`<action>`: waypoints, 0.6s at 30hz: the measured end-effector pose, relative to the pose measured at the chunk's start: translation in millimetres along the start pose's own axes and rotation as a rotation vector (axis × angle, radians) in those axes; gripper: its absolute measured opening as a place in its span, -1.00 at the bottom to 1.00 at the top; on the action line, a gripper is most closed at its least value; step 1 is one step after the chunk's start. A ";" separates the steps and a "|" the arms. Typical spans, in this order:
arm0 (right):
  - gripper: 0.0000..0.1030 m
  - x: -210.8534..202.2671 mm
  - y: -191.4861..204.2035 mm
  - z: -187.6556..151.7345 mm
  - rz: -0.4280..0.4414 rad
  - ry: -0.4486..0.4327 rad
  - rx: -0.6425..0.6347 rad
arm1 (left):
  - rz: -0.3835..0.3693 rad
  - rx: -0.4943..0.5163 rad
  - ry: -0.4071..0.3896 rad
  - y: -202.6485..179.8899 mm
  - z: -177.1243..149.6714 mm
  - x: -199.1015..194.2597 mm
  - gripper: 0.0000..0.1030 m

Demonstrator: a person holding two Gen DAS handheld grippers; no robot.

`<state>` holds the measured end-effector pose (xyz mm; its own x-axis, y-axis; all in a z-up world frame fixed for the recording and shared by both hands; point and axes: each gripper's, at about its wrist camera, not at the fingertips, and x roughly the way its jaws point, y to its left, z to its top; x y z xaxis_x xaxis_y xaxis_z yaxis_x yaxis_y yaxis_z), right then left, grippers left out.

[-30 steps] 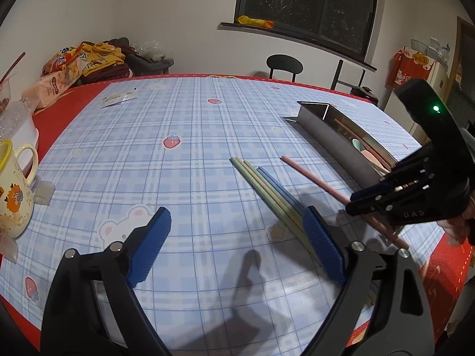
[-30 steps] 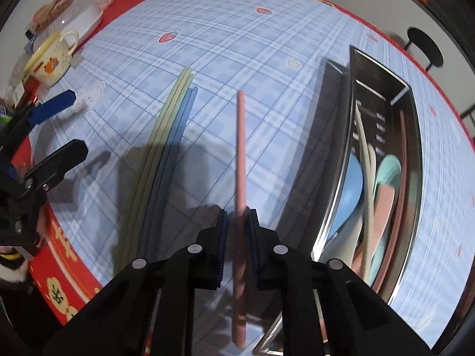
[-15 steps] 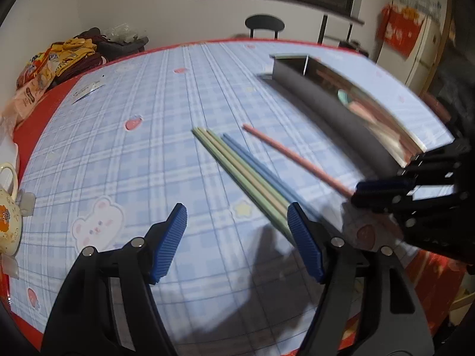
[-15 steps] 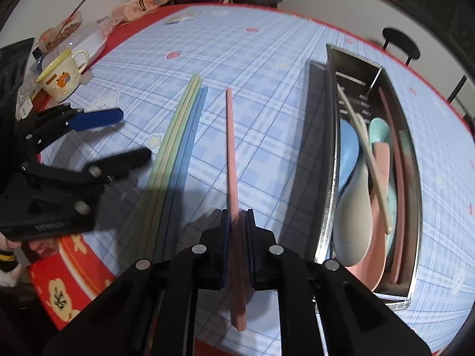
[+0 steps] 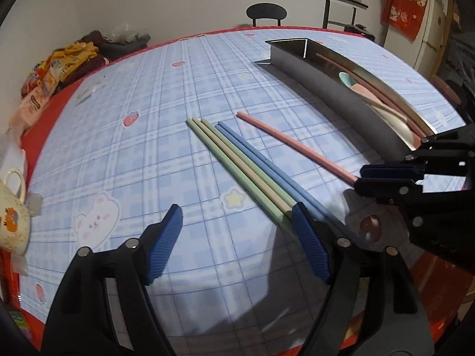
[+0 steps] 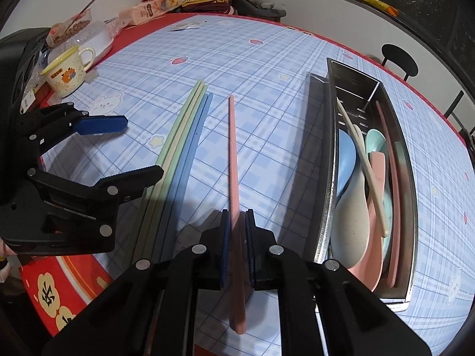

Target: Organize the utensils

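The right gripper (image 6: pixel 237 252) is clamped on the pink chopstick (image 6: pixel 233 160) near its thick end; the stick's long axis runs straight ahead toward 12 o'clock in the right wrist view, its far tip low over the bench (image 6: pixel 267 68), whether touching I cannot tell. The tray (image 6: pixel 411 178) lies just beside it at 2 o'clock, its length nearly parallel to the stick, already holding spoons and other sticks. So the coming move, as I judge it, is a sideways carry toward 3 o'clock over the tray's near wall, keeping the stick aligned with the tray's long axis. The right hand is plainly the nearer one to the tray.

The left gripper (image 5: pixel 237 241) has just been opening and its jaws stand wide apart with nothing between them. The green and blue chopsticks (image 5: pixel 249 169) lie bundled on the bench, running from 11 o'clock down to its right pad (image 5: pixel 310 249) at 2 o'clock, which sits just at their near ends. Both grippers are pitched steeply down at the bench, the right one crossing the left view at 3 o'clock.
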<state>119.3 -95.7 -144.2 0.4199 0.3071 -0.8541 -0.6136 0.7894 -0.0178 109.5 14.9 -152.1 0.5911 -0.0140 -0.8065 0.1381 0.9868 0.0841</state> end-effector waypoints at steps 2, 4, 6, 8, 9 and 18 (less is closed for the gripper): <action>-0.79 0.0 -0.1 0.1 0.001 0.000 0.001 | 0.001 -0.003 0.008 1.7 -1.3 -0.4 0.56; -0.79 -0.6 -0.4 -0.4 0.002 0.000 0.001 | 0.006 -0.002 0.017 3.8 -2.9 -1.7 0.58; -0.78 -1.0 -0.1 -0.8 0.003 0.000 0.000 | 0.019 0.008 0.021 4.8 -4.4 -3.2 0.62; -0.77 -1.3 0.0 -0.8 0.004 0.000 0.000 | 0.025 0.017 0.026 4.9 -4.2 -3.5 0.64; -0.75 -1.2 0.3 -0.7 0.006 0.001 -0.001 | 0.026 0.018 0.027 4.9 -4.0 -3.4 0.65; -0.75 -0.7 3.3 -0.9 -0.002 -0.012 0.000 | 0.016 0.034 0.043 5.7 -5.2 3.6 0.68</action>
<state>116.4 -93.8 -144.1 0.4292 0.3122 -0.8475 -0.6126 0.7901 -0.0192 108.3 21.2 -157.6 0.5590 0.0097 -0.8291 0.1560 0.9808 0.1167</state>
